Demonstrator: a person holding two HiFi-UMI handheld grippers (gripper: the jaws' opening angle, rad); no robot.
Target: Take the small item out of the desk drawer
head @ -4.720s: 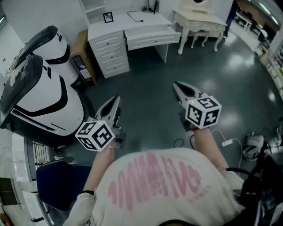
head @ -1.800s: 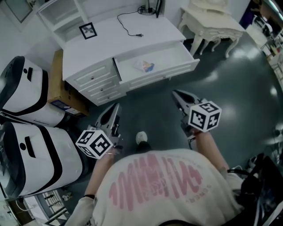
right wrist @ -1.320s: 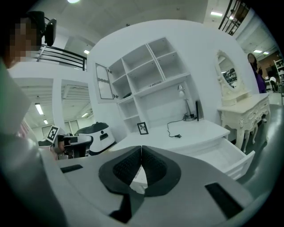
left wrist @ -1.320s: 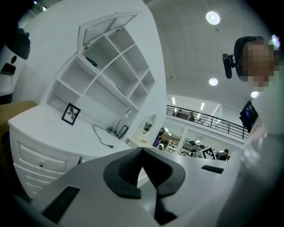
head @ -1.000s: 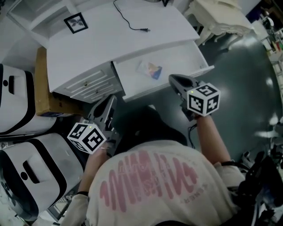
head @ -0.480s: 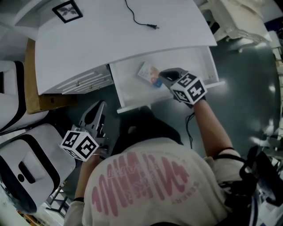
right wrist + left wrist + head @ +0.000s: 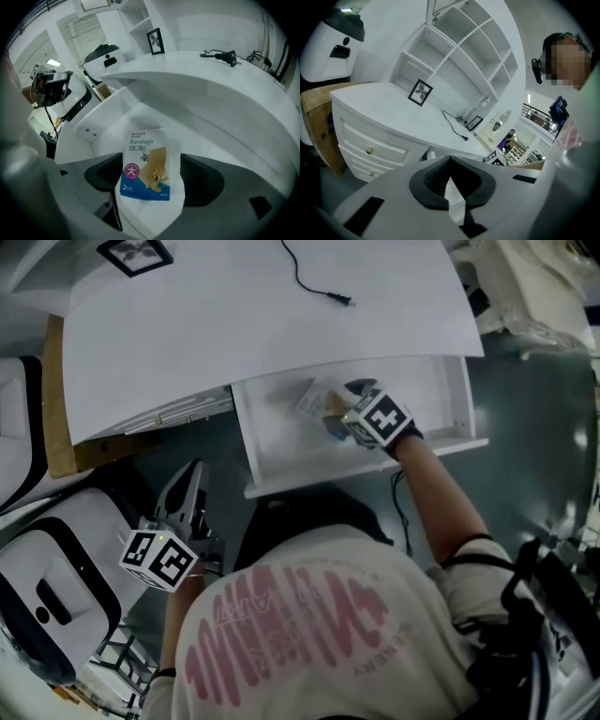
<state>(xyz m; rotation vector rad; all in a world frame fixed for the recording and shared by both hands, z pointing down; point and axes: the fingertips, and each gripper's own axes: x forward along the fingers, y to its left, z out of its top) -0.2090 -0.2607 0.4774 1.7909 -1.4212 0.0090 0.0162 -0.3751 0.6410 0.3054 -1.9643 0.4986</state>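
Bandage packet (image 7: pixel 317 399) was seen lying flat on the floor of the open drawer (image 7: pixel 281 451), near the drawer's back edge and left of its middle, partly under the front edge of the tabletop (image 7: pixel 262 315). In the right gripper view the packet (image 7: pixel 146 164) was shown with its printed face up, a blue band along its lower end.

The right hand-held gripper (image 7: pixel 336 409) was held down inside the drawer, directly over the packet. Its jaws had just been opening and were spread wide apart (image 7: pixel 150 174); the packet was framed between them, but the pads were not pressed against it. Whether the tips touched the drawer floor could not be told.

The left hand-held gripper (image 7: pixel 192 479) was kept low, off the drawer's left front corner and well apart from the packet. Its jaws were closed together (image 7: pixel 449 180).

On the tabletop a black cable (image 7: pixel 314 277) with a plug was laid near the middle, and a small picture frame (image 7: pixel 136 251) was stood at the back left corner. A cardboard box (image 7: pixel 56 399) was placed against the desk's left side, and a white shelf unit (image 7: pixel 459 51) was mounted behind the tabletop.
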